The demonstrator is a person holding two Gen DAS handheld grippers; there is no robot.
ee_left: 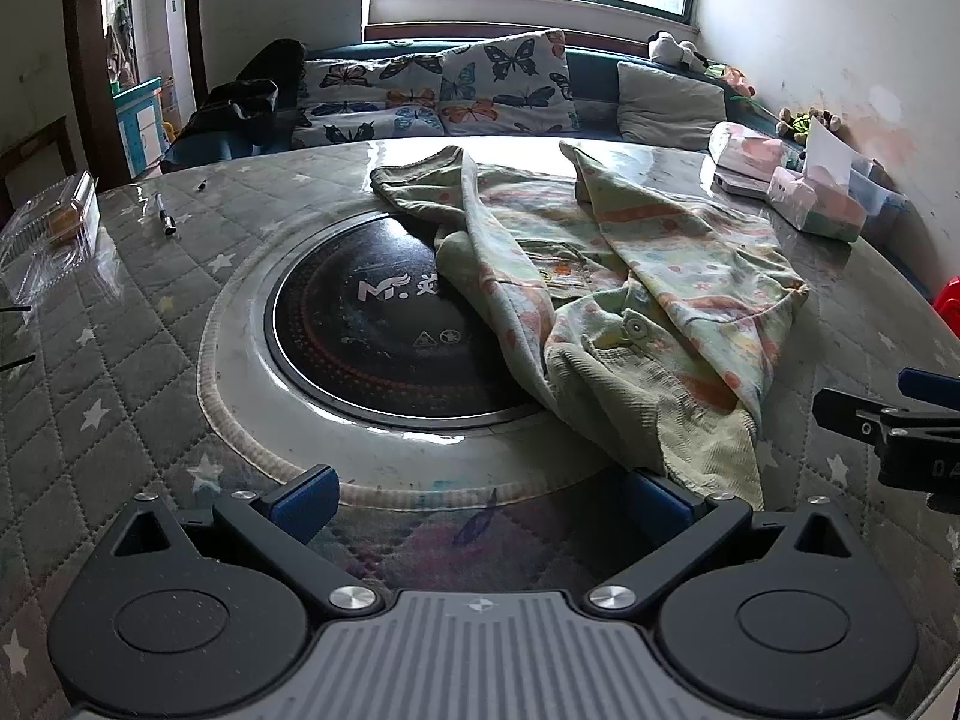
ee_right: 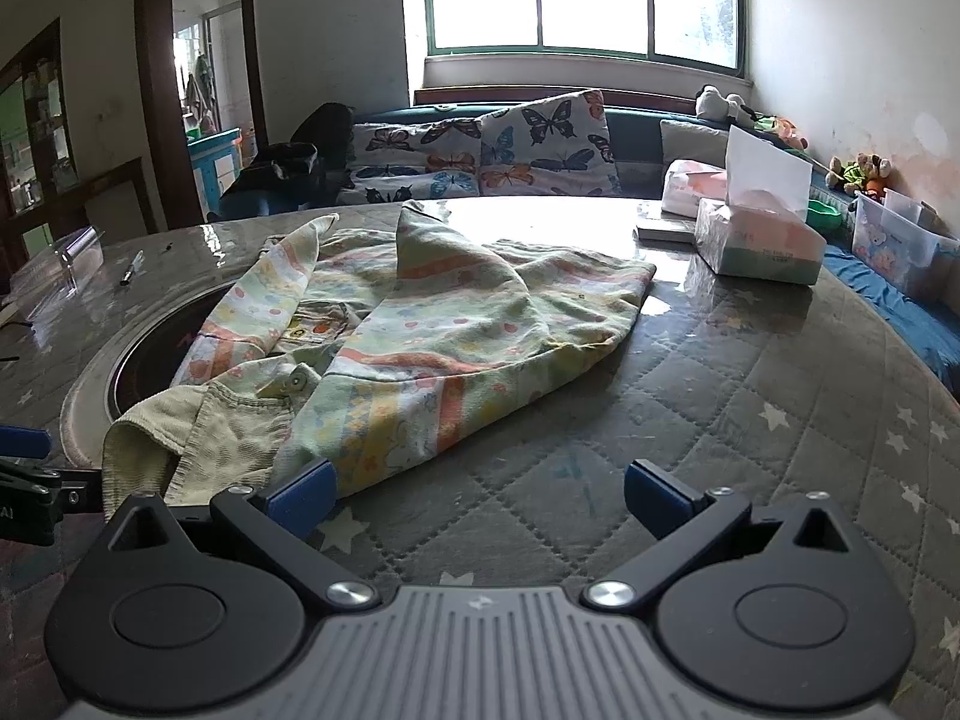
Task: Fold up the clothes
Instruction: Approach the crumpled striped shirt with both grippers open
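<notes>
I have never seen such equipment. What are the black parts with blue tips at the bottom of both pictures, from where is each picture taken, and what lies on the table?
The black parts are two hand-held grippers; a person carries one in each hand. Each has a wide-angle camera looking forward along its two blue-tipped fingers.

One picture comes from the left gripper, the other from the right gripper. Both are open and hold nothing.

On the quilted table lies a crumpled child's garment, pale green with orange stripes, partly covering a round black cooktop set into the table. Also there: a tissue box, a pen and a clear plastic box.
</notes>
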